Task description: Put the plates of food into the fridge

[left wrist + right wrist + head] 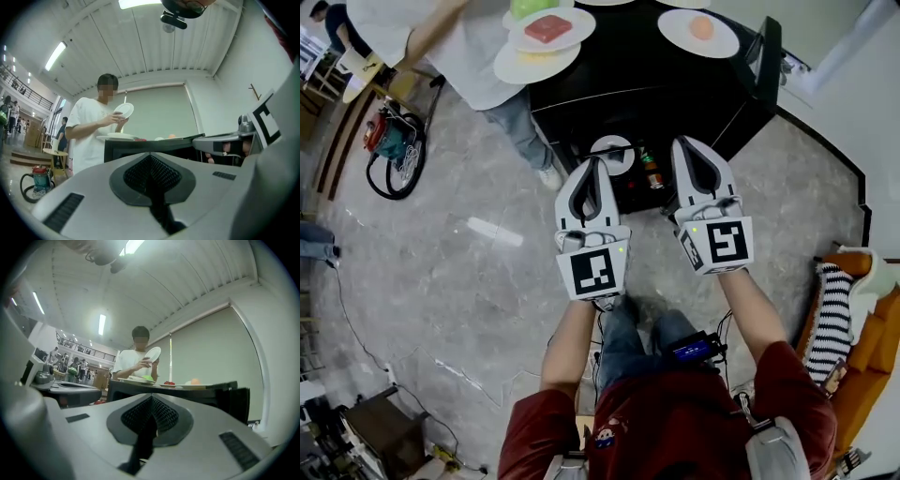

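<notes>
1. Both my left gripper (596, 165) and right gripper (690, 145) are clenched shut, empty.
2. The red-food plate (548, 29) and orange-food plate (701, 29) sit atop the black fridge (675, 89) (a bystander (455, 42) handles plates there).
3. Reaching in risks bumping that bystander; a shallow rim pinch could tip food.

My pale grey left gripper (598, 163) and right gripper (688, 142), black pads (151, 174), black-and-white square markers (593, 272), black fridge (609, 80), white plates (724, 43), red slab (548, 28), orange lump (701, 27), mottled grey floor (441, 281), black-and-white striped cushion (832, 319), orange sofa (874, 352), my red shirt (675, 422)
</notes>
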Available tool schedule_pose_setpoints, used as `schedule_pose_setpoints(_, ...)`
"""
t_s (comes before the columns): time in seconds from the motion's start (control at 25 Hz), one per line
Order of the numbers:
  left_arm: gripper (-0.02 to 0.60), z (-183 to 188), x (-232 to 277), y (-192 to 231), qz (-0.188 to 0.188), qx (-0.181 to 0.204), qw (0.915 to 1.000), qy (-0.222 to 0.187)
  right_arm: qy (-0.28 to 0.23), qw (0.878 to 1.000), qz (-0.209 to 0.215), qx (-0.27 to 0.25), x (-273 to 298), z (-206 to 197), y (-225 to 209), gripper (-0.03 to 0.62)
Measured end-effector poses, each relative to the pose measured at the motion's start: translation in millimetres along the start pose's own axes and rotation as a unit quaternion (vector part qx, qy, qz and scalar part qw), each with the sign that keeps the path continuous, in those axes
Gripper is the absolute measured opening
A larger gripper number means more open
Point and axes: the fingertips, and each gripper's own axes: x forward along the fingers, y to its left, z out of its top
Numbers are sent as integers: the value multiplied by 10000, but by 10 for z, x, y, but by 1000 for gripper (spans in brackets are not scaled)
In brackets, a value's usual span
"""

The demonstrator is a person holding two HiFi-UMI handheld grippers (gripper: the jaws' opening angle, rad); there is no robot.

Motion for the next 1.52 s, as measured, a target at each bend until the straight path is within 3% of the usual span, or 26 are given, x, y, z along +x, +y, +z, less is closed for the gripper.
schedule_pose_setpoints(0.36,6,846,43,121,-233,10,9997,-39,-259,9995,-109,152,-17,939,-13,11)
schedule_pose_setpoints(0.6,6,1121,-33,274,-363,15,9992,-155,-406,9988,-270,-109,-92,1286,2,11)
schedule_pose_setpoints(0.8,6,1145,-65,341,-512,17,9987,-41,-370,9988,-228,-224,-97,1337,24,11)
schedule_pose_setpoints(1.04,6,1145,-116,343,-407,-30,9991,-78,-306,9990,-204,-257,-200,1236,38,11)
schedule_pose_setpoints(1.52,6,996,-24,15,-392,-71,9992,-53,-191,9998,38,-94,-375,1028,-139,11)
